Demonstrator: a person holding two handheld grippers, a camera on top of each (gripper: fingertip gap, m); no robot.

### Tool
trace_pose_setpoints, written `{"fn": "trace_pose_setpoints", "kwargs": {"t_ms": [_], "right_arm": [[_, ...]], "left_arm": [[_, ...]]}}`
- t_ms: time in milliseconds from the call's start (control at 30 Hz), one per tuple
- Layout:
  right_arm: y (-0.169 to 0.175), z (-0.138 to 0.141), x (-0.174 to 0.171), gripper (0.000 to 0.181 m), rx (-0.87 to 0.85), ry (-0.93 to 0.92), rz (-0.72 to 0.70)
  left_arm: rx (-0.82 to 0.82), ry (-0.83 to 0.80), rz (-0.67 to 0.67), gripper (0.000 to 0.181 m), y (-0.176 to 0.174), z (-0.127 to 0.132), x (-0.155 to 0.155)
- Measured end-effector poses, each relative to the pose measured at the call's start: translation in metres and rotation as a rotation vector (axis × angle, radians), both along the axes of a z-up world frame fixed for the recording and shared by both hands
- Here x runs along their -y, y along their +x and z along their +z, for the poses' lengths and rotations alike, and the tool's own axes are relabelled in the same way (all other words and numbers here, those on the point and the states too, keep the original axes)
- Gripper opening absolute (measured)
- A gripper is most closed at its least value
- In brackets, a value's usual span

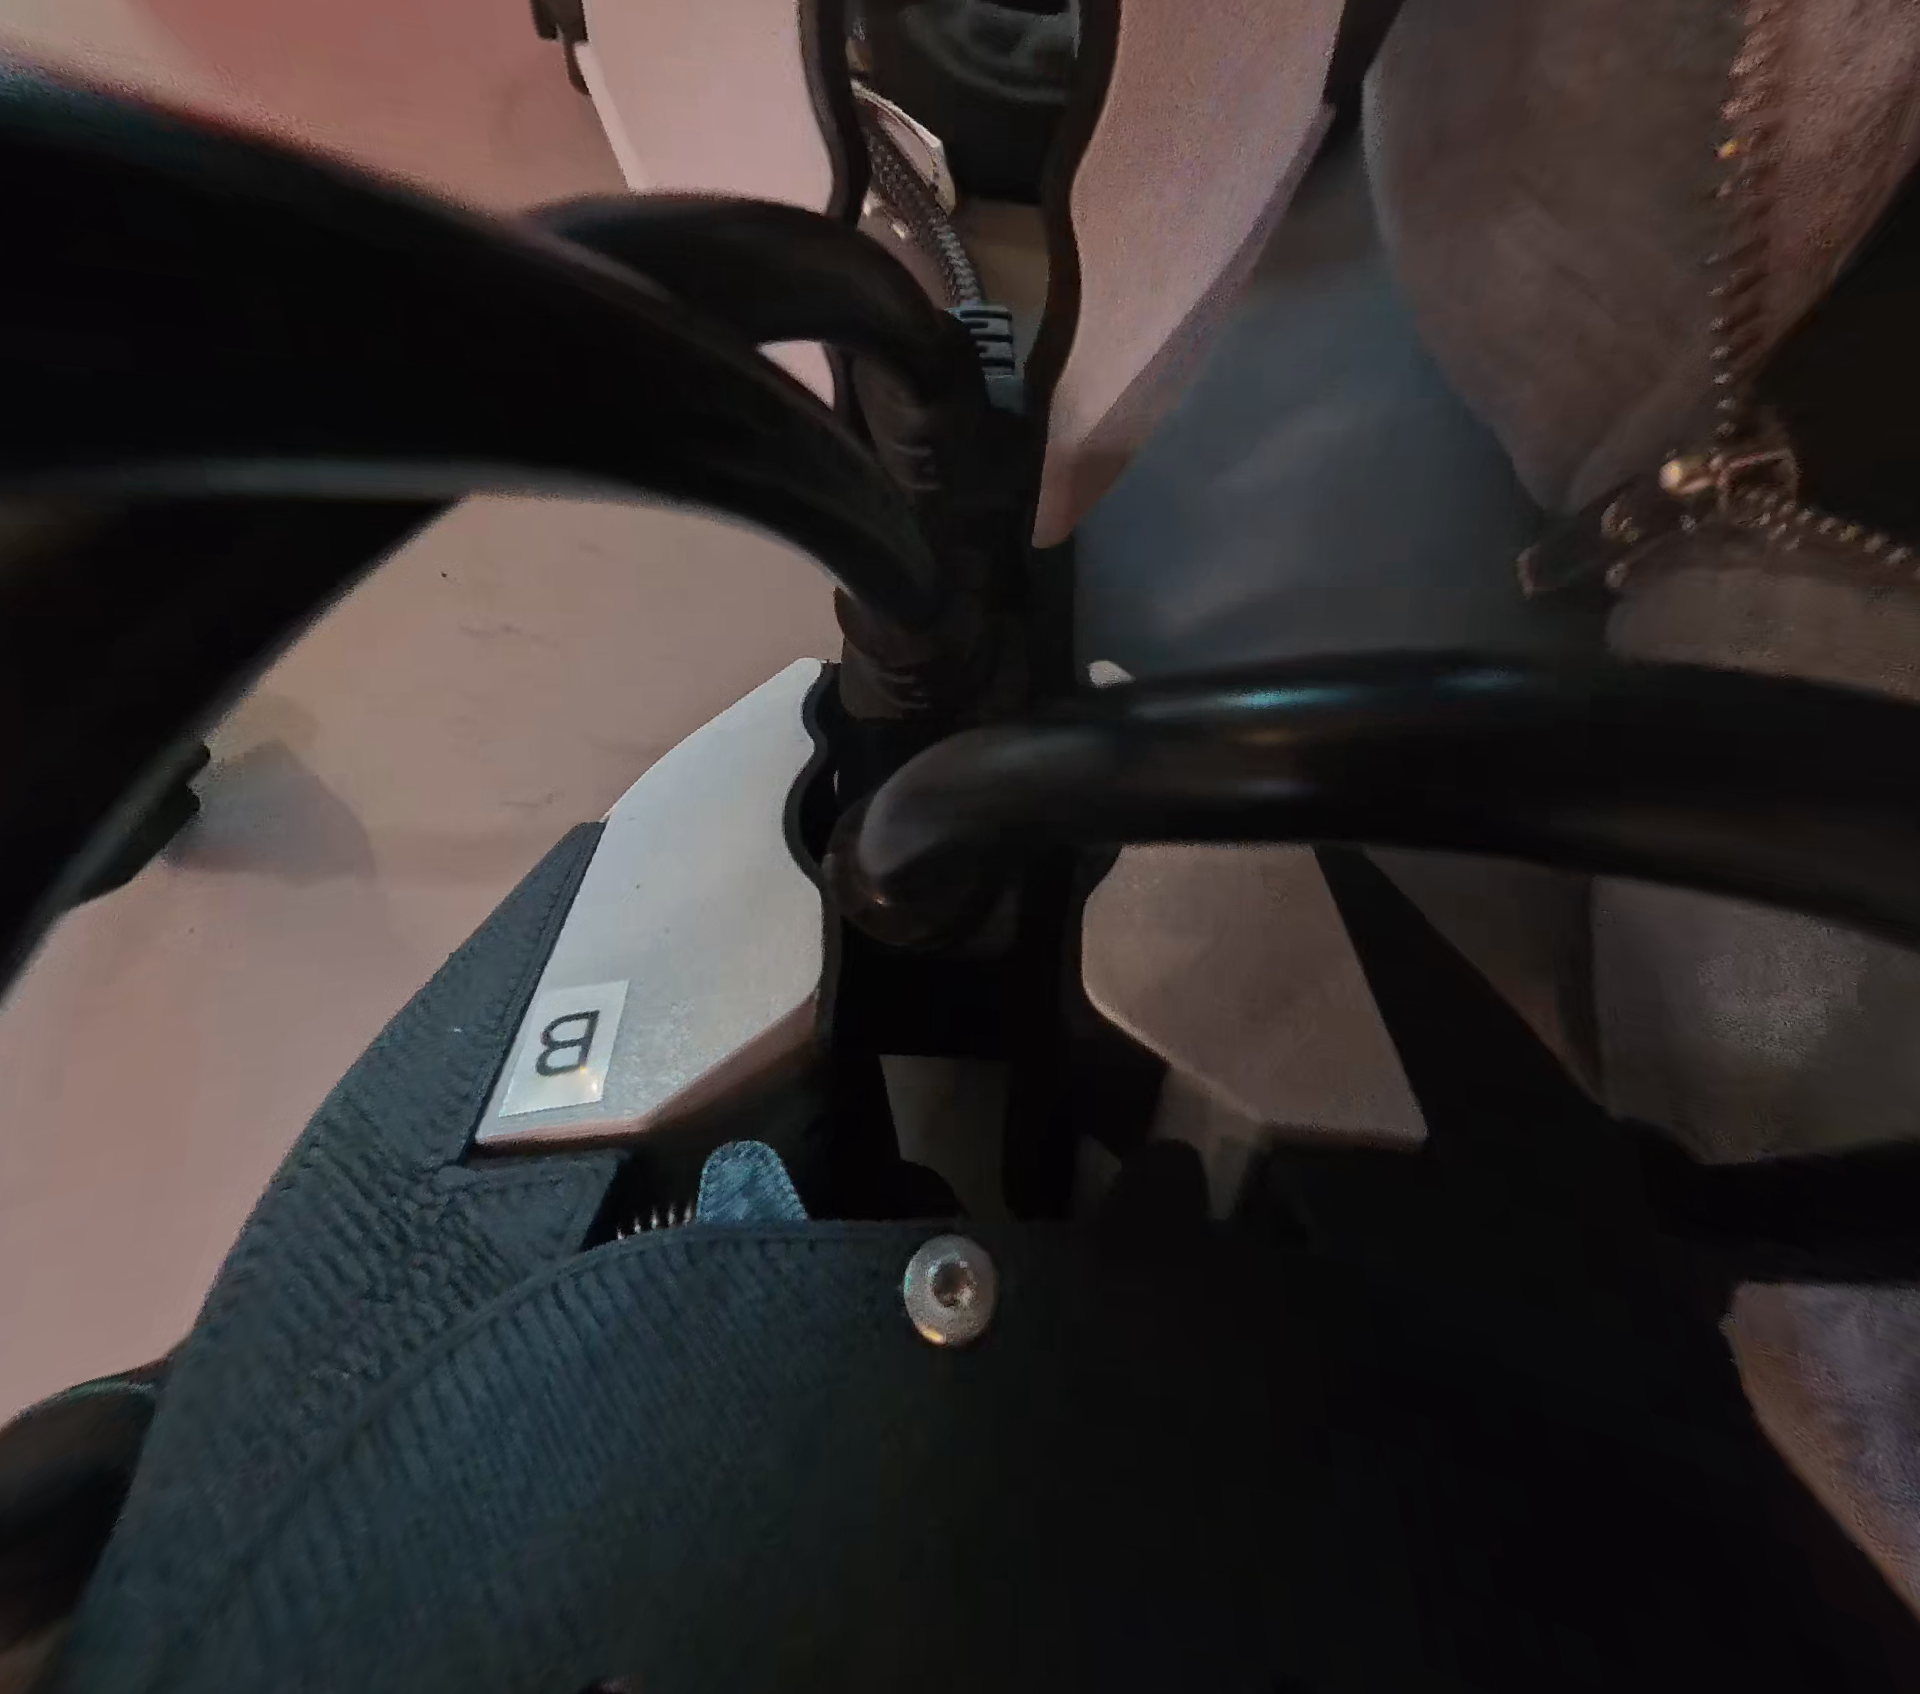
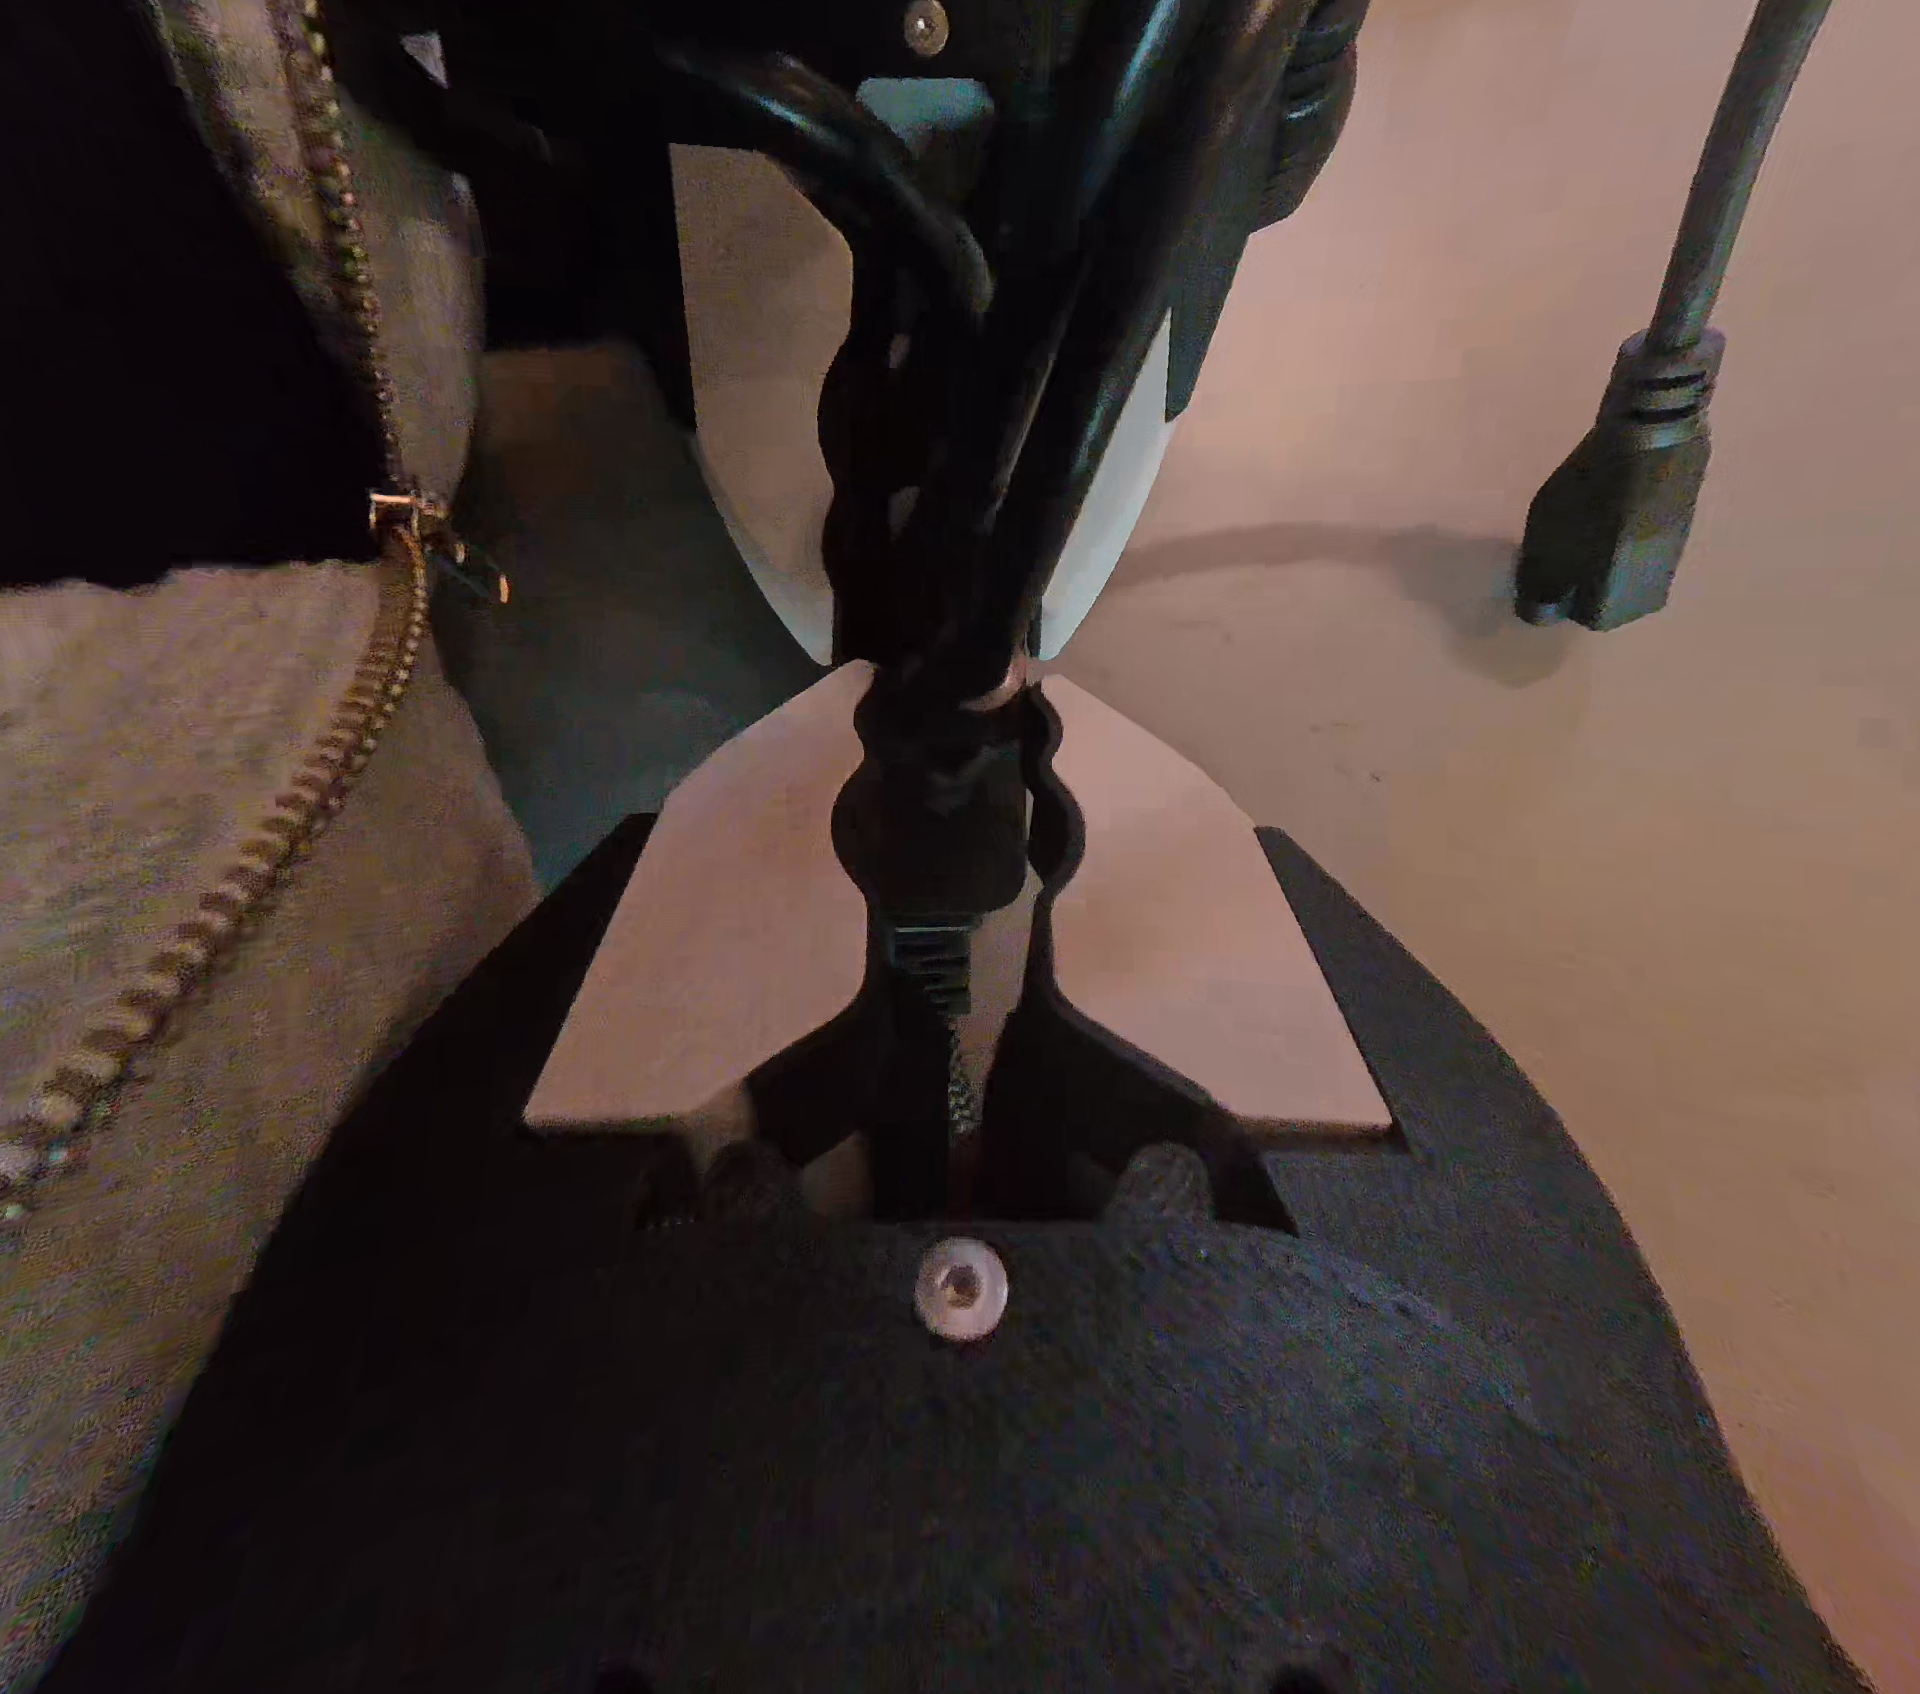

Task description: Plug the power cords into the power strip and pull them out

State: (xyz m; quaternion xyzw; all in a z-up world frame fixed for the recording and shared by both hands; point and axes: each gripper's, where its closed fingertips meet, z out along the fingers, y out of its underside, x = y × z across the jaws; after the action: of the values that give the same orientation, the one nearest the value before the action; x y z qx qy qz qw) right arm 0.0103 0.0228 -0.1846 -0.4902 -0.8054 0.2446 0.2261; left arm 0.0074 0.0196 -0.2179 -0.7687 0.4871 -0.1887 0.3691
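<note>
Two hand-held grippers meet tip to tip here, close in front of my grey zip jacket [image 2: 208, 813]. My right hand-held gripper [image 2: 951, 771] is clamped shut on a black plug [image 2: 940, 823], its ribbed strain relief and braided cord running back toward the camera between the fingers. My left hand-held gripper [image 1: 966, 605] is closed on a bundle of black power cords [image 1: 894, 439], with one glossy cable [image 1: 1351, 761] looping off to the right across its fingers. In the right wrist view a spare grey cord connector [image 2: 1616, 501] lies untouched on the pale tabletop [image 2: 1455, 917], well apart to the right. I cannot see the power strip in either view, so I cannot say where its sockets are. I judge this to be between steps: a plug is in hand, but nothing is seated. The next move, I think, calls for separating the two hand-held grippers, freeing the tangled cords, and bringing the plug squarely toward a socket.
</note>
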Motion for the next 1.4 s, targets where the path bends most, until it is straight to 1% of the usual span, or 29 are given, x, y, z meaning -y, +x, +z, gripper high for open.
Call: {"fn": "trace_pose_setpoints", "kwargs": {"t_ms": [100,167,233,333,400,433,500,567,600,633,667,733,800,867,900,967,1100,1133,1233,1333,1400], "right_arm": [[0.003,0.000,0.001,0.026,-0.002,-0.009,0.027],[0.005,-0.001,0.002,0.025,0.059,-0.113,0.018],[0.009,-0.002,0.006,0.025,0.142,-0.208,0.049],[0.010,-0.003,0.006,0.026,0.161,-0.180,0.117],[0.010,-0.003,0.006,0.025,0.178,-0.152,0.144],[0.010,-0.003,0.006,0.025,0.177,-0.143,0.157],[0.009,-0.003,0.004,0.026,0.170,-0.146,0.164],[0.009,-0.003,0.003,0.025,0.166,-0.151,0.165],[0.009,-0.003,0.003,0.026,0.163,-0.147,0.167],[0.009,-0.003,0.003,0.026,0.162,-0.146,0.167],[0.009,-0.003,0.003,0.026,0.160,-0.148,0.167],[0.009,-0.003,0.003,0.026,0.154,-0.141,0.177],[0.009,-0.003,0.004,0.026,0.147,-0.138,0.189],[0.010,-0.003,0.006,0.026,0.140,-0.135,0.206],[0.011,-0.003,0.007,0.026,0.139,-0.131,0.216],[0.013,-0.003,0.008,0.026,0.143,-0.136,0.216],[0.017,-0.004,0.017,0.027,0.205,-0.156,0.214],[0.016,-0.005,0.020,0.027,0.209,-0.158,0.195],[0.012,-0.008,0.022,0.026,0.180,-0.142,0.132],[0.013,-0.008,0.022,0.026,0.117,-0.058,0.087],[0.016,-0.007,0.023,0.026,0.073,-0.097,0.026]], "left_arm": [[-0.006,-0.002,0.042,0.042,0.003,0.000,0.001],[-0.006,0.014,0.060,0.042,0.005,0.000,0.001],[-0.026,0.027,0.055,0.043,0.008,0.000,0.003],[-0.073,0.031,0.038,0.043,0.006,-0.001,0.005],[-0.163,0.020,0.023,0.043,0.000,-0.005,0.008],[-0.160,0.013,0.020,0.043,-0.001,-0.004,0.008],[-0.070,0.021,0.048,0.049,-0.002,0.005,0.006],[0.104,-0.024,0.085,0.063,-0.001,0.023,0.008],[0.202,-0.069,0.098,0.064,-0.001,0.032,0.011],[0.261,-0.120,0.108,0.058,-0.004,0.036,0.015],[0.273,-0.142,0.122,0.050,-0.008,0.038,0.016],[0.184,-0.125,0.125,0.036,-0.018,0.032,0.020],[0.087,-0.098,0.123,0.034,-0.019,0.024,0.019],[0.042,-0.077,0.109,0.030,-0.012,0.019,0.017],[0.011,-0.061,0.101,0.025,-0.011,0.017,0.015],[-0.042,-0.058,0.083,0.025,-0.009,0.015,0.016],[-0.124,-0.132,0.052,0.025,-0.005,0.013,0.027],[-0.142,-0.132,0.051,0.025,-0.004,0.012,0.028],[-0.160,-0.136,0.078,0.025,-0.004,0.011,0.028],[-0.152,-0.145,0.114,0.026,-0.003,0.011,0.030],[-0.135,-0.147,0.124,0.026,0.000,0.011,0.031]]}}
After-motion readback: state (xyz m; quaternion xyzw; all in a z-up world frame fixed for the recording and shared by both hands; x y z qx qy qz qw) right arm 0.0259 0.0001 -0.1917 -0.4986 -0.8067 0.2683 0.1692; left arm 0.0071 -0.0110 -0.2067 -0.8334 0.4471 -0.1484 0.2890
